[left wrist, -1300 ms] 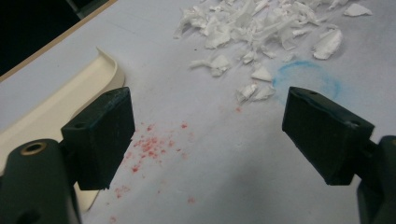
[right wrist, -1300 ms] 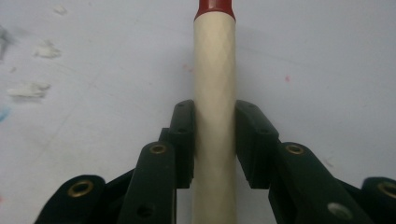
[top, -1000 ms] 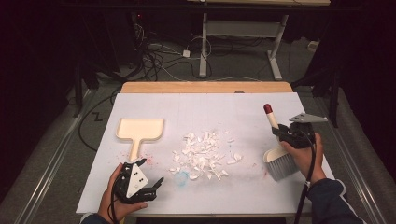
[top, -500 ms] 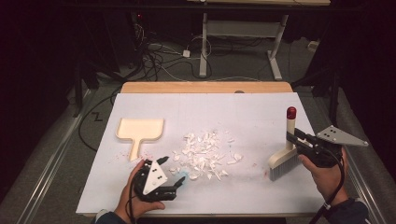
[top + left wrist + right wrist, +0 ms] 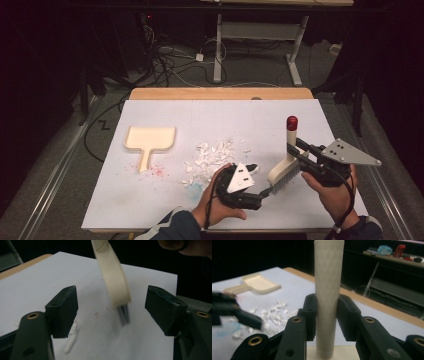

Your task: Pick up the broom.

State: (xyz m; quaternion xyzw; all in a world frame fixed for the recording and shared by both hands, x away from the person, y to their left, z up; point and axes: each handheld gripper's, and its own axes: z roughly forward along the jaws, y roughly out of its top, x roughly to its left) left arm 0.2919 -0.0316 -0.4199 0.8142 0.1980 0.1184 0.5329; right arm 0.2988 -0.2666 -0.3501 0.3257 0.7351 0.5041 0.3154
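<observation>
My right gripper [image 5: 296,151] is shut on the cream handle of a brush [image 5: 285,169] with a red tip, holding it over the front right of the white mat, head low. The handle [image 5: 327,290] stands upright between the right gripper [image 5: 326,317] pads. My left gripper [image 5: 260,181] sits just left of the brush head. Its jaws have just been closing but stand open around the brush head [image 5: 113,282] without touching it; the left gripper [image 5: 111,312] points along the mat. A cream dustpan [image 5: 150,140] lies at the left. A pile of white scraps [image 5: 210,157] lies mid-mat.
The white mat [image 5: 225,115] covers a wooden table whose far edge [image 5: 220,93] shows. Behind it, cables and a desk frame [image 5: 260,35] stand on the dark floor. Faint red and blue specks [image 5: 157,171] mark the mat near the dustpan handle.
My left gripper has swept from the front left to the right, up to the brush head. The right hand has drawn the brush a little toward the front and centre.
</observation>
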